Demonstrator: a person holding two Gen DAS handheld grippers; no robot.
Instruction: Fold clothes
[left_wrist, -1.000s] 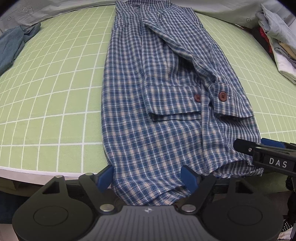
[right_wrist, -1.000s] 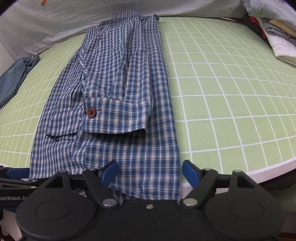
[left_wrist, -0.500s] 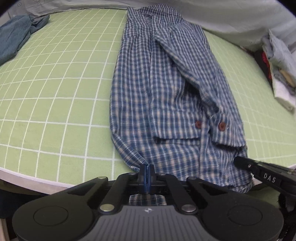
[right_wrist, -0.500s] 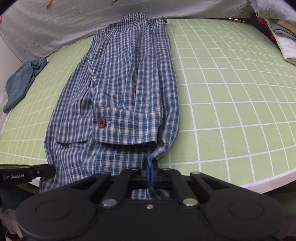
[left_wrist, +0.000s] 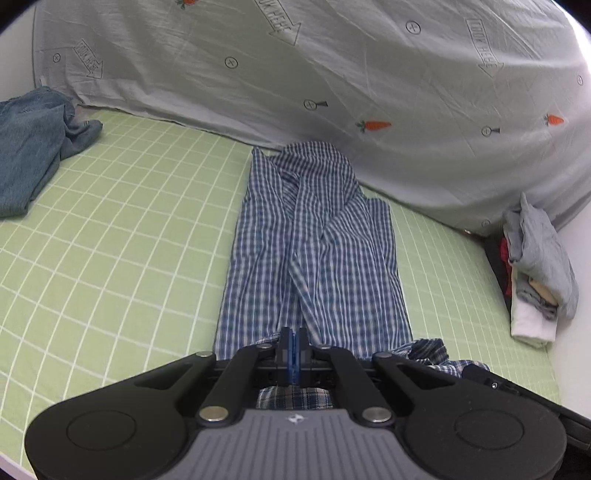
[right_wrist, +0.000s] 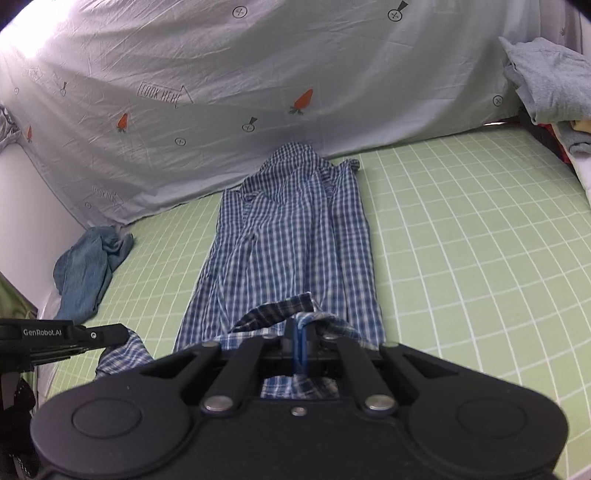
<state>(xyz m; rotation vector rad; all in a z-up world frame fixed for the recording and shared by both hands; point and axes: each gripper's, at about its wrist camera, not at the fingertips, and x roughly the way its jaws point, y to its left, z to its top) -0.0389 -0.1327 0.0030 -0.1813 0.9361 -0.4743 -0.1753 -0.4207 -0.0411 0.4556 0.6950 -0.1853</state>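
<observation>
at near edge of green grid sheet (left_wrist: 110, 229): both tongs, spread a second ago, now pinching plaid shirt (left_wrist: 314, 240) hem — left gripper (left_wrist: 293, 360), right gripper (right_wrist: 300, 350) — lifted, ready to fold toward collar.

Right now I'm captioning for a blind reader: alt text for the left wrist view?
The left gripper, jaws shut, pinches the near hem of a blue plaid shirt stretched lengthwise across a green grid sheet.

Near end of checked shirt (left_wrist: 314, 258) hidden under left gripper (left_wrist: 293, 354). Same under right gripper (right_wrist: 299, 347). Blue cloth (left_wrist: 29, 147) cut off at picture's edge. Folded pile (right_wrist: 546, 92) cut off too.
</observation>
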